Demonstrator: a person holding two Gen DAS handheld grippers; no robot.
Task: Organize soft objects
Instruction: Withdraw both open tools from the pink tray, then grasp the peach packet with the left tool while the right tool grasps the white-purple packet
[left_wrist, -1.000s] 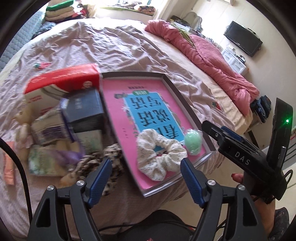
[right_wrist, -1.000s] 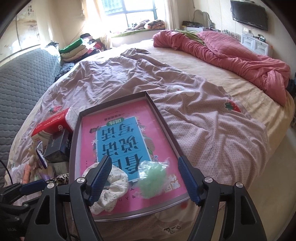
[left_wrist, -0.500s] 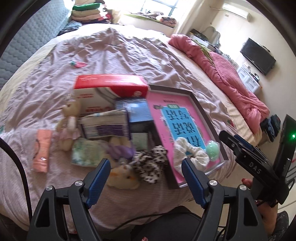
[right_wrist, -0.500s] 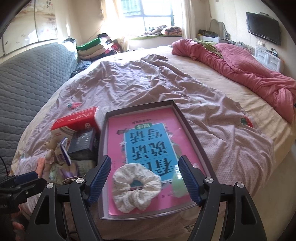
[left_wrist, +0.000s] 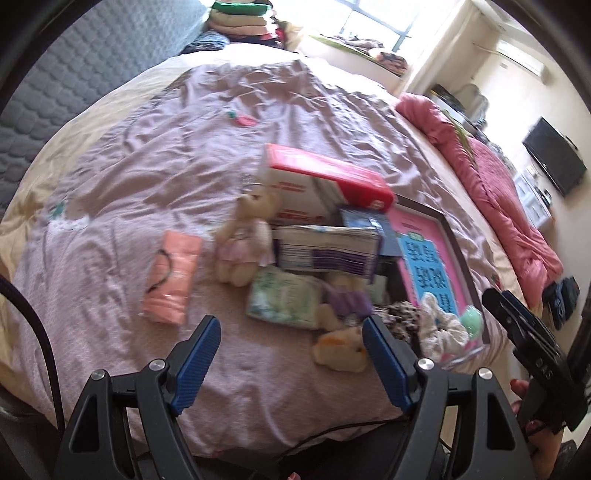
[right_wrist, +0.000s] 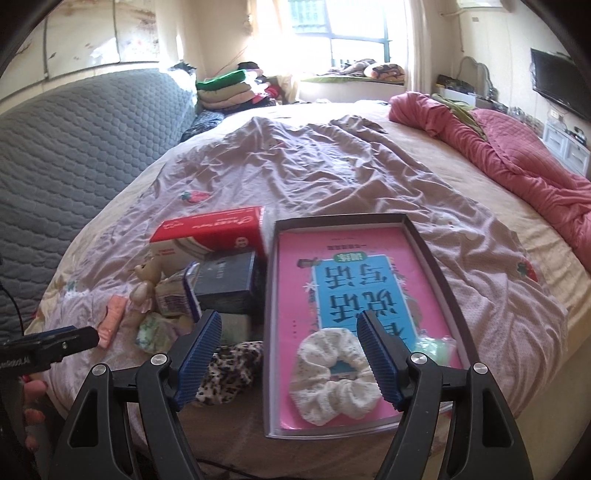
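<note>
Left wrist view: we see our left tongs spread wide and empty above the mauve bed sheet. Just past them lies a cluster of things. A cream plush sits right beside the right-hand finger, with a leopard scrunchie next to it. Further on are a green-white packet, a purple soft piece, a teddy in a pink skirt, a striped pack and a red box. A salmon pouch lies apart to the left, with a black loop on it. The tray is to the right, holding a pink book, a white scrunchie and a green puff.

In the right wrist view our right tongs are also wide, holding nothing, over the near end of the tray. The white scrunchie rests on the book between the fingers. The puff lies at the tray's right wall, partly hidden by the right finger. The leopard scrunchie lies on the sheet, just outside the tray's left wall. The red box and a dark box stand left of the tray, touching it or nearly so. The teddy and pouch are further left.
</note>
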